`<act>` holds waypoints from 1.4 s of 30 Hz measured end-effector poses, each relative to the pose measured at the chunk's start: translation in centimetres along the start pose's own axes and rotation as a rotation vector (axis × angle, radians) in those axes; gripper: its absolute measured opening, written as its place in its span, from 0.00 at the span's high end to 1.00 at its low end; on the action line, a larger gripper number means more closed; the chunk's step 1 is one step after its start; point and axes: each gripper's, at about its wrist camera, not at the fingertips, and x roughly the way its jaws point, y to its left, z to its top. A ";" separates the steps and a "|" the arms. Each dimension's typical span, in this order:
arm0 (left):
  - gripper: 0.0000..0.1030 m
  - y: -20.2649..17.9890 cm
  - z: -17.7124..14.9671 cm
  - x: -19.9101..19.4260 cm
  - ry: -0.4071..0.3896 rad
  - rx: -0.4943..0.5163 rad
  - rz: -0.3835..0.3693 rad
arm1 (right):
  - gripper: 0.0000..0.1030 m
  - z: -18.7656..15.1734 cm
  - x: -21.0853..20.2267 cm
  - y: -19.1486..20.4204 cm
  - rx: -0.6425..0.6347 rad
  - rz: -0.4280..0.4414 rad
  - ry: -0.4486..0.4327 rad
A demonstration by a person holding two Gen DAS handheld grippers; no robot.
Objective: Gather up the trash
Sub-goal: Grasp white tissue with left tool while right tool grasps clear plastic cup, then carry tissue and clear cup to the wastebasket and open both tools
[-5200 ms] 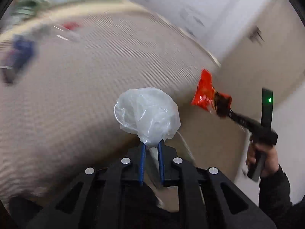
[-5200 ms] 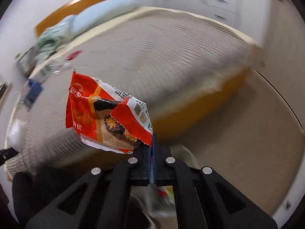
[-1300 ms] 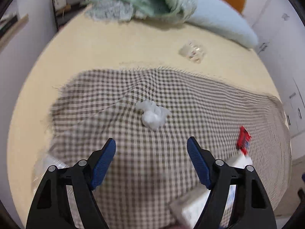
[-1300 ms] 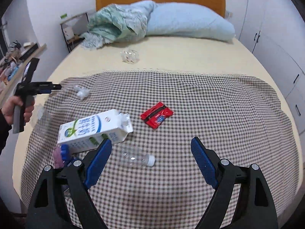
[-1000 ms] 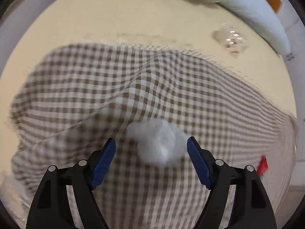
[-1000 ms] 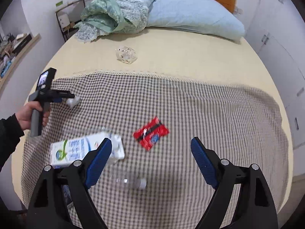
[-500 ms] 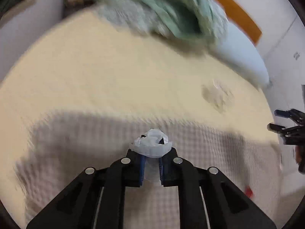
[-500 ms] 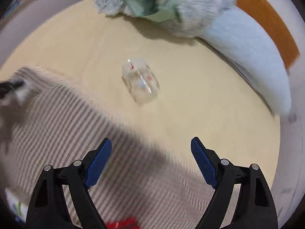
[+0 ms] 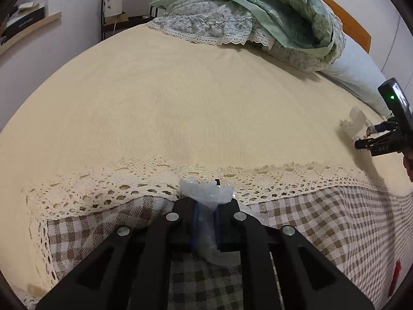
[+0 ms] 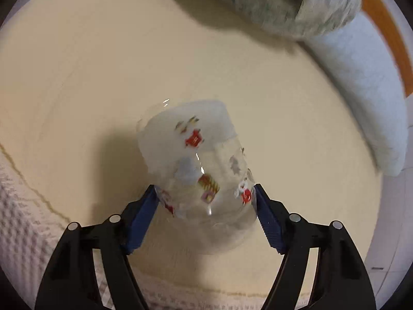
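On the cream bed sheet (image 10: 77,64), one clear plastic cup (image 10: 196,165) lies on its side directly ahead of the right tool (image 10: 205,217), its long axis running away along the tool's line, with its near end between the spread blue pads (image 10: 140,219) — touching or nearly so, not yet squeezed. The left tool (image 9: 205,222), farther off over the checked blanket (image 9: 322,222), is clamped on one crumpled clear plastic wrapper (image 9: 206,193). One red wrapper (image 9: 396,275) lies at that view's edge.

Left tongs (image 9: 205,218) hiding lower part of plastic scrap (image 9: 206,193). Cup (image 10: 198,165) print blurring, unreadable. Red wrapper (image 9: 396,271) blurring at edge.
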 end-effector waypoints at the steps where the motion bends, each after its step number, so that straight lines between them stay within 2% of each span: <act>1: 0.93 0.0 -0.2 0.1 -0.002 0.000 0.000 | 0.34 -0.3 -0.3 0.1 0.010 -0.008 -0.020; 5: 0.93 -0.3 -0.1 0.4 -0.008 0.007 0.009 | 0.36 -2.1 -2.4 -0.6 0.060 0.010 -0.059; 8: 0.93 -0.2 0.4 1.0 -0.004 0.011 0.013 | 0.36 -5.1 -6.1 -0.5 0.095 0.049 -0.086; 11: 0.96 -1.5 1.3 -0.3 0.047 0.074 0.082 | 0.36 -11.0 -11.0 0.1 0.165 0.132 -0.110; 12: 0.96 -1.7 1.7 -1.3 0.049 0.056 0.057 | 0.36 -12.4 -11.9 0.3 0.184 0.156 -0.119; 14: 0.97 -1.8 2.3 -4.9 0.016 -0.017 -0.033 | 0.36 -18.0 -15.5 0.3 0.254 0.211 -0.144; 15: 0.97 -1.9 2.6 -7.0 0.005 -0.055 -0.086 | 0.36 -19.9 -16.8 0.5 0.275 0.219 -0.154; 18: 0.97 -2.9 2.7 -11.9 -0.008 -0.094 -0.167 | 0.36 -27.3 -20.5 0.9 0.346 0.221 -0.162; 21: 0.97 -4.3 0.7 -16.1 0.009 -0.134 -0.238 | 0.36 -33.2 -22.4 1.3 0.390 0.220 -0.144; 25: 0.97 -7.4 -3.8 -21.9 0.027 -0.125 -0.281 | 0.36 -39.7 -26.2 2.3 0.459 0.202 -0.178; 29: 0.97 -11.6 -10.2 -30.2 -0.046 0.025 -0.294 | 0.36 -44.7 -29.4 4.3 0.474 0.166 -0.242; 33: 0.97 -13.8 -16.3 -38.2 -0.101 0.068 -0.328 | 0.36 -51.6 -33.5 6.8 0.514 0.156 -0.314; 35: 0.97 -14.5 -20.7 -43.1 -0.124 0.074 -0.346 | 0.36 -55.7 -36.4 8.2 0.535 0.150 -0.355; 37: 0.97 -14.9 -27.4 -49.0 -0.154 0.082 -0.357 | 0.35 -61.3 -40.1 10.4 0.551 0.148 -0.401; 39: 0.97 -15.4 -33.4 -54.3 -0.144 0.101 -0.378 | 0.35 -66.5 -42.9 12.5 0.564 0.142 -0.421; 42: 0.97 -15.9 -42.4 -61.8 -0.136 0.125 -0.478 | 0.35 -76.4 -46.3 15.2 0.646 0.203 -0.417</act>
